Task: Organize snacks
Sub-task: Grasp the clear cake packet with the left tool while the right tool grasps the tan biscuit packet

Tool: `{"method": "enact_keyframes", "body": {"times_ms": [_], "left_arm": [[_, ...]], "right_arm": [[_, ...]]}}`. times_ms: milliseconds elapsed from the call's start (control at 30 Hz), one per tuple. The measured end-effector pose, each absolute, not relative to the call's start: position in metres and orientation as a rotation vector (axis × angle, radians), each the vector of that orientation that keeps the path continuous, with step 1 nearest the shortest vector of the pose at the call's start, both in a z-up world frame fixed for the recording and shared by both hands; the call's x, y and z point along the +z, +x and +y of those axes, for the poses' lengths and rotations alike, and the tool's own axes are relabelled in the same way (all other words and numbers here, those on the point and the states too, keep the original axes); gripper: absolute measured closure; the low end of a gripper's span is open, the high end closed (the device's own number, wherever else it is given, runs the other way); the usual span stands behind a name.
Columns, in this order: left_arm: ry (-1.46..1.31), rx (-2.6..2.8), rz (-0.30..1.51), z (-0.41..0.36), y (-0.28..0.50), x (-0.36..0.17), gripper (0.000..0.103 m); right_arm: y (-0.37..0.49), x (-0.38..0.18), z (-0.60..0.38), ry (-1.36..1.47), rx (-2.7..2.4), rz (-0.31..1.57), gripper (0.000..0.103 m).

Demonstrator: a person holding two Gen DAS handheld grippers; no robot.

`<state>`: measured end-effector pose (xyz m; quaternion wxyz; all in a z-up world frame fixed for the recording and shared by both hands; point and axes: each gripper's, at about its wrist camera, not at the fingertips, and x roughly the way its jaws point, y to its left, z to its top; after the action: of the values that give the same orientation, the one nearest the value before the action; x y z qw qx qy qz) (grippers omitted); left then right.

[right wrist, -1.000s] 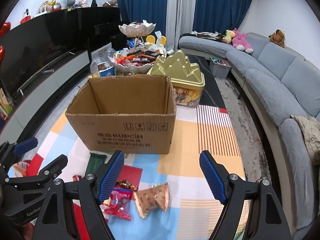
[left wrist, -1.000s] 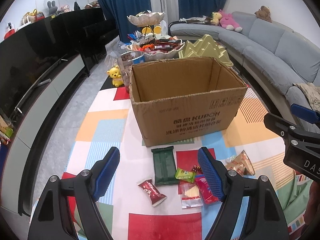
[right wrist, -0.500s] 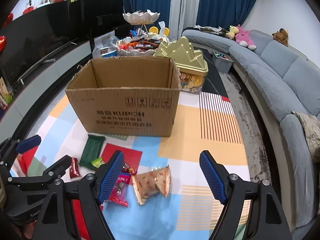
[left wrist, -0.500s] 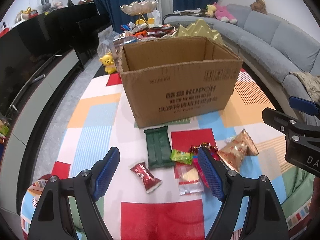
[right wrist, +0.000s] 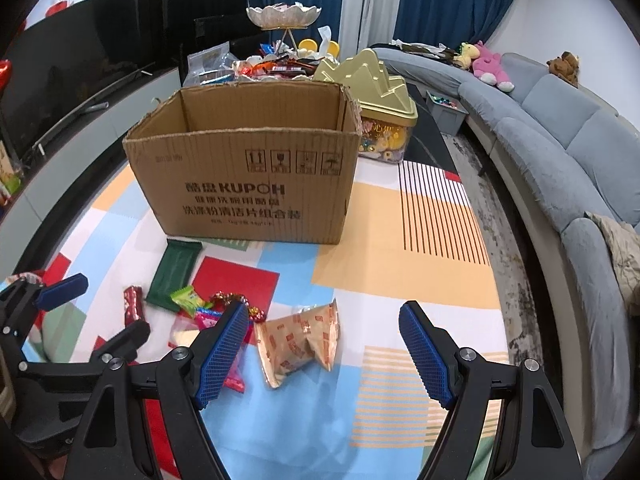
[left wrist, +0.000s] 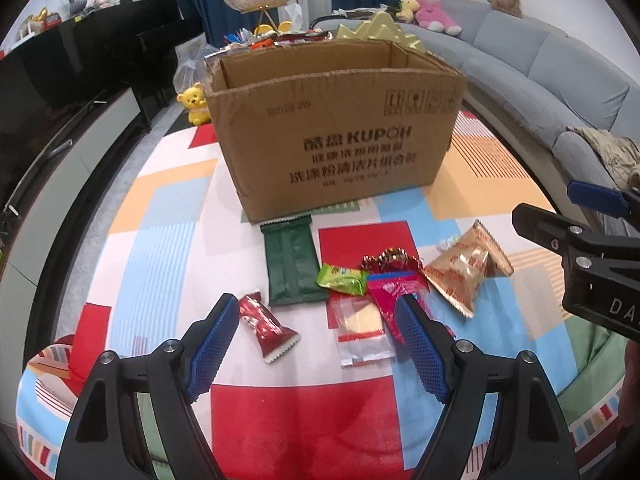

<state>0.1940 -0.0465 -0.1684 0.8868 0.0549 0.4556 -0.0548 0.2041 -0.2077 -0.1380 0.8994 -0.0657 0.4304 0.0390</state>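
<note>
Table point(left wrist: 168, 216): covered in a multicoloured patchwork cloth; its left edge curves away toward a dark TV cabinet, its right toward a grey sofa point(right wrist: 560, 128).

Cardboard box point(left wrist: 336, 136): upright at mid-table, top open, printed long face toward both cameras. No contents can be seen from these angles. A gold mountain-shaped tin point(right wrist: 380, 92) stands just behind its right rear corner.

Snacks lie loose on the cloth in front of the box:
- Dark green packet point(left wrist: 292, 264): flat, long axis running toward the box, its far crimped end almost at the box base.
- Tan triangular pouch point(left wrist: 468, 264): at the right end of the group, one corner pointing away from the box.
- Clear sachet point(left wrist: 360, 332): flat, long axis toward the camera.
- Pink-red packet point(left wrist: 390, 292): beside the sachet, partly hidden by a left finger.
- Red wrapped candy point(left wrist: 266, 326): long axis diagonal, at the left end.
- Lime green candy point(left wrist: 342, 280): touching the green packet's near right corner.

Left gripper point(left wrist: 316, 344): fingers spread wide, holding nothing, poised low over the red candy and sachet.

Right gripper point(right wrist: 324, 348): fingers spread wide, holding nothing, with the tan pouch between them. To its right the cloth is open.
</note>
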Motion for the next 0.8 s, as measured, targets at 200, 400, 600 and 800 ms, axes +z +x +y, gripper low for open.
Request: {"method": "enact_keyframes", "body": {"times_ms": [200, 400, 600, 800], "left_arm": [[0.11, -0.137, 0.962, -0.049, 0.19, -0.183, 0.023], [0.114, -0.159, 1.001, -0.053, 0.187, -0.199, 0.023], [0.116, -0.172, 1.019, -0.055, 0.186, -0.209, 0.023], [0.108, -0.18, 1.043, -0.057, 0.189, -0.22, 0.023]], "right_arm": [[0.201, -0.148, -0.207, -0.141, 0.085, 0.901, 0.024], [0.2, -0.16, -0.207, -0.142, 0.088, 0.916, 0.024], [0.202, -0.171, -0.208, -0.136, 0.09, 0.934, 0.025], [0.205, -0.181, -0.211, -0.125, 0.09, 0.951, 0.024]]}}
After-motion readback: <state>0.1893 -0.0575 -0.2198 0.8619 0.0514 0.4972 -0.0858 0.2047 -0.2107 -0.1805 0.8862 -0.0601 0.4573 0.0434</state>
